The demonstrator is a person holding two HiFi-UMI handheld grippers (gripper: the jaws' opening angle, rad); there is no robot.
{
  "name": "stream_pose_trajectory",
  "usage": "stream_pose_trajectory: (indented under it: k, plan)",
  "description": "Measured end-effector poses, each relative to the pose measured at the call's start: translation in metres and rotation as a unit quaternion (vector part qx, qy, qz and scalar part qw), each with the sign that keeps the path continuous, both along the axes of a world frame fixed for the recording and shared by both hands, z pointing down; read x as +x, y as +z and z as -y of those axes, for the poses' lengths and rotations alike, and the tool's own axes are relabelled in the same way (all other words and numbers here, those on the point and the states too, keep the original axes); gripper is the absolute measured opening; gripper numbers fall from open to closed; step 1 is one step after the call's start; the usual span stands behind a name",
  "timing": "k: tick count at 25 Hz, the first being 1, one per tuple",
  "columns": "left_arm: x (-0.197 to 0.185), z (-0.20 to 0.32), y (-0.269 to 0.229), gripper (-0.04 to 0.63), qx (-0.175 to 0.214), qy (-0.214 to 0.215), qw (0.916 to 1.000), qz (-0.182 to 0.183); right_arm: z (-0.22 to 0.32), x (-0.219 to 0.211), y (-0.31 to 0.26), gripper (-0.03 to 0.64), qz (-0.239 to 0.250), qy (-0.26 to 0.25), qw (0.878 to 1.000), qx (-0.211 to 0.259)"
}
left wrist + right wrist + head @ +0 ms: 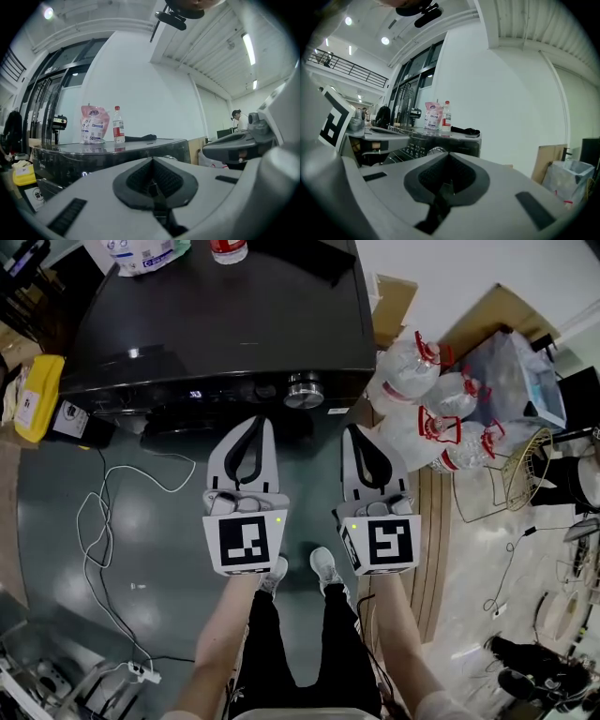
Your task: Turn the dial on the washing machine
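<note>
At lower centre of the head view, the grey left gripper (255, 423) and grey right gripper (356, 432) hang level, jaws pressed together, empty. Above them, the black glossy washing machine's (216, 324) round silver dial (304, 392) lies nearest the right gripper, likely its target.

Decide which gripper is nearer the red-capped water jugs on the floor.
Right. The right gripper sits just left of the water jugs; the left gripper is farther left, beyond it.

Detergent pouch (93, 123) beside bottle (117, 126); water jugs (414, 367); yellow box (37, 395)
</note>
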State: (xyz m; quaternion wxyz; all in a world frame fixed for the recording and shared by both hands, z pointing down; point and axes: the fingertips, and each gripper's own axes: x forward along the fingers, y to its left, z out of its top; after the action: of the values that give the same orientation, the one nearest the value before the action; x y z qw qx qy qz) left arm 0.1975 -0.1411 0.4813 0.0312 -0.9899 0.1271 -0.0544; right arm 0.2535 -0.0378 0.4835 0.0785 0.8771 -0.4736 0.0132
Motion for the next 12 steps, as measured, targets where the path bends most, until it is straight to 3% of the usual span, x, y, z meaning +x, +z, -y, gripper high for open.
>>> stream_pose_trajectory:
  k: [5, 12]
  plan:
    - [0.025, -0.021, 0.005, -0.002, 0.02, 0.05, 0.9985, 0.012, -0.009, 0.003, 0.013, 0.003, 0.01, 0.001, 1.0, -0.011]
    - [0.043, -0.009, 0.024, -0.002, 0.024, 0.028, 0.9989, 0.029, -0.008, -0.002, 0.031, 0.003, 0.024, -0.01, 0.999, -0.023]
